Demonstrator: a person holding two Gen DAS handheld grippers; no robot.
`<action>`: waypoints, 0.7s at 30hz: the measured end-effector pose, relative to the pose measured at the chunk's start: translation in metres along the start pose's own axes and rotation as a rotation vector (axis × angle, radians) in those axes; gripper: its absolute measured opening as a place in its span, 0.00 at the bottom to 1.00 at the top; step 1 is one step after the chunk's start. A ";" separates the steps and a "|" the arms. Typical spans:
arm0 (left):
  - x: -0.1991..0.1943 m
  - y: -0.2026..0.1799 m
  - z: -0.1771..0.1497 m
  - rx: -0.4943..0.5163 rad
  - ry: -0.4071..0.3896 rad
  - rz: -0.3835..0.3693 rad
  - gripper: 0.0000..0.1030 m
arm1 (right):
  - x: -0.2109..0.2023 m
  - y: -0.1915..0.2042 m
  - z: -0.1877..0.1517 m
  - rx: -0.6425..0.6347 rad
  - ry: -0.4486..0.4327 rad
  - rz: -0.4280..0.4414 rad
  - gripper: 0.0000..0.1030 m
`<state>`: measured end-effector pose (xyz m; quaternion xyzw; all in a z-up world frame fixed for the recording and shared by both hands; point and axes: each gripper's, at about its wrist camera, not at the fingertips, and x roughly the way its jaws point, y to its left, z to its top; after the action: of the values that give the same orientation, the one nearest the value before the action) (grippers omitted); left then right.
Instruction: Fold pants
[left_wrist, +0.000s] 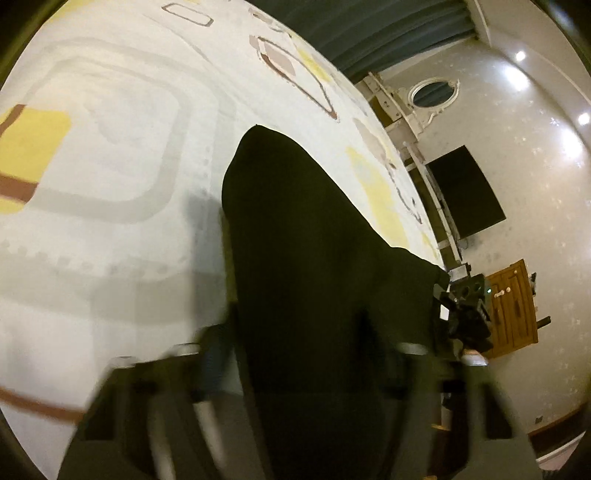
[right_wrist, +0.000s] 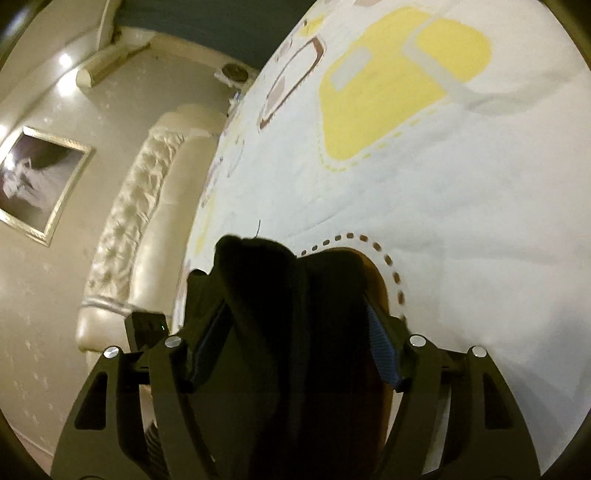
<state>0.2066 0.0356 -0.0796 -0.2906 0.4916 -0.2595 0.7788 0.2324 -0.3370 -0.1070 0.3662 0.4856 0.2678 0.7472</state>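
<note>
The black pants (left_wrist: 314, 258) are seen bunched between the fingers of the left gripper (left_wrist: 295, 332) at the bottom centre of the left wrist view, though blur keeps it from being told whether they are pinched; from there the cloth is stretched up to a point over the patterned bedspread (left_wrist: 110, 147). In the right wrist view a thick fold of the pants (right_wrist: 295, 314) is gripped between the blue pads of the right gripper (right_wrist: 299, 321) at lower centre. Open bedspread is left at upper right there, with the bed's edge and a padded headboard (right_wrist: 147, 206) at left.
</note>
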 end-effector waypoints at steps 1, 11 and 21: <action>0.001 0.000 0.000 0.001 0.002 0.006 0.41 | 0.004 0.003 0.002 -0.020 0.010 -0.017 0.48; -0.013 -0.013 0.015 0.077 -0.089 0.093 0.23 | 0.010 0.030 0.014 -0.118 -0.031 0.020 0.32; -0.008 0.017 0.019 0.026 -0.102 0.089 0.25 | 0.039 -0.006 0.027 0.009 -0.030 0.047 0.32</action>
<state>0.2232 0.0565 -0.0796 -0.2713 0.4602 -0.2158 0.8174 0.2721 -0.3188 -0.1252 0.3849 0.4667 0.2777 0.7463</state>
